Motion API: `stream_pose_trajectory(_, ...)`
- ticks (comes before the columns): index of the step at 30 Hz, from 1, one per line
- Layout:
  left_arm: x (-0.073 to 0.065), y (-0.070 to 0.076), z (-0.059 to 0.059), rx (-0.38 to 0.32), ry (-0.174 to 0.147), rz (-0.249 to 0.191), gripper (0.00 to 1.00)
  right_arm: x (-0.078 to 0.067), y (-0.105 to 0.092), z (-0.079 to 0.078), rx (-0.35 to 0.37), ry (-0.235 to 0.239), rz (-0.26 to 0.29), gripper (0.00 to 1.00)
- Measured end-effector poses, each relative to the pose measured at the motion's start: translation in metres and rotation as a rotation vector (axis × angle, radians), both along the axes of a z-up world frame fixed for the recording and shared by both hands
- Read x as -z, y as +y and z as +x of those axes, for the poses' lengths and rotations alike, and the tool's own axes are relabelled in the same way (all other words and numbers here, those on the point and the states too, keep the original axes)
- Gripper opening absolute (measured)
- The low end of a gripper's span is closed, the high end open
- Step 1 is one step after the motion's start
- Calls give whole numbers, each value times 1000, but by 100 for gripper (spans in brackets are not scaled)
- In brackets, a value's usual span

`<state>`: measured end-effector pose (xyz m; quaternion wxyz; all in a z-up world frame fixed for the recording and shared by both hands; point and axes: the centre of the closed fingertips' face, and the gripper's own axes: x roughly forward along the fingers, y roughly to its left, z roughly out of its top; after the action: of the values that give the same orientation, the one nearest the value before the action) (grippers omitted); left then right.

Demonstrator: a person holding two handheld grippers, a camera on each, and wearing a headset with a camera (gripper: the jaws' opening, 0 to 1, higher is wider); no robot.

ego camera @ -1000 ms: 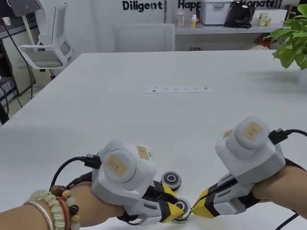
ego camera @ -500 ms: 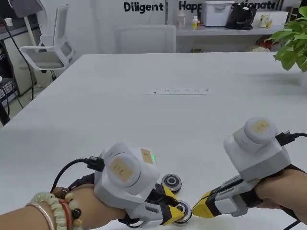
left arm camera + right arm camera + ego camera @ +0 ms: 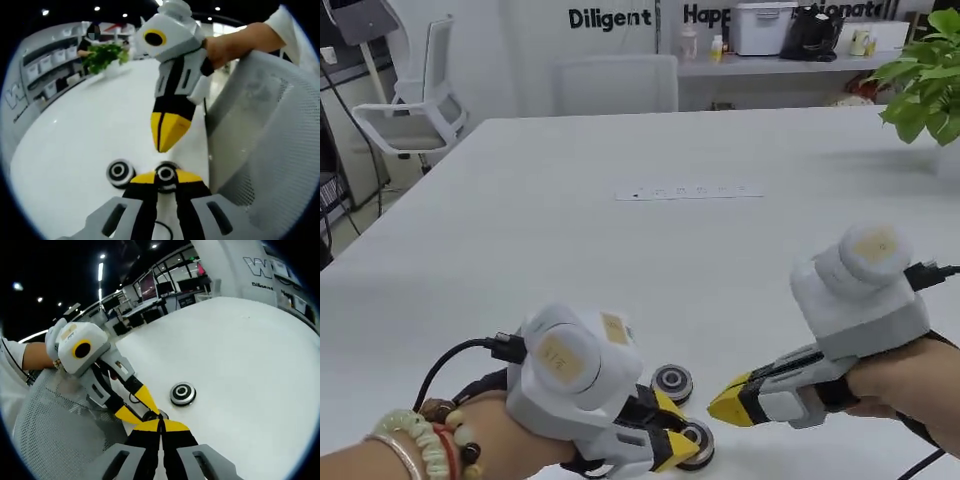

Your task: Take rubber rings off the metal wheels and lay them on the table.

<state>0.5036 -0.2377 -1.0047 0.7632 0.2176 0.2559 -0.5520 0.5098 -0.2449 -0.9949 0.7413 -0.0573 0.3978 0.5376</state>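
Metal wheel [image 3: 698, 440] sits on the table [image 3: 620, 260] in the head view, clamped by the left gripper [image 3: 677, 430]. Left gripper view: its rubber ring [image 3: 166, 164] looks on; the right gripper [image 3: 167, 142] hovers above, jaws together, empty. Right gripper view: second wheel [image 3: 183, 393] nearby; pinch only the ring's edge.

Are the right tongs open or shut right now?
Shut: the right tongs meet along a closed seam with no gap, and nothing shows between them.

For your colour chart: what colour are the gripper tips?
Yellow, with black behind; the right gripper shows it best in the left gripper view.
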Motion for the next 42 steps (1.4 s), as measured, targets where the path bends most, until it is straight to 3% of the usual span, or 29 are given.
stream_pose_trajectory(3,0,0,0,0,-1,-2,13,-1,4,-1,-30,-19,3,0)
stream_pose_trajectory(6,0,0,0,0,-2,-4,13,9,-3,-1,-87,-75,-75,0)
stream_pose_trajectory(10,0,0,0,0,-3,-11,13,14,-4,-7,-117,-66,-69,0)
stream_pose_trajectory(12,0,0,0,-1,-2,-15,13,17,-6,-9,-148,-85,-94,3)
stream_pose_trajectory(15,0,0,0,-1,1,-21,13,18,-3,-11,-169,-100,-89,9)
stream_pose_trajectory(16,-1,0,0,-2,3,-24,13,17,-3,-10,-200,-137,-92,9)
stream_pose_trajectory(17,-1,0,0,-4,6,-29,13,17,-4,-10,-203,-141,-99,10)
stream_pose_trajectory(22,-1,1,0,-10,16,-58,13,18,-5,-10,-187,-121,-73,10)
stream_pose_trajectory(25,-1,1,0,-7,6,-75,13,22,-4,-14,-206,-123,-97,7)
stream_pose_trajectory(27,-1,1,1,-15,17,-90,13,25,-2,-14,-221,-148,-117,11)
stream_pose_trajectory(34,-2,0,0,-16,18,-88,13,30,5,-19,-271,-177,-135,19)
stream_pose_trajectory(36,-1,1,0,-14,17,-88,13,29,6,-14,-259,-187,-125,22)
stream_pose_trajectory(38,-1,1,0,-14,17,-88,13,26,8,-9,-210,-160,-91,26)
stream_pose_trajectory(41,-1,0,0,-13,17,-87,13,28,7,-11,-227,-170,-88,24)
stream_pose_trajectory(42,-1,0,0,-14,17,-87,13,28,8,-18,-260,-167,-88,21)
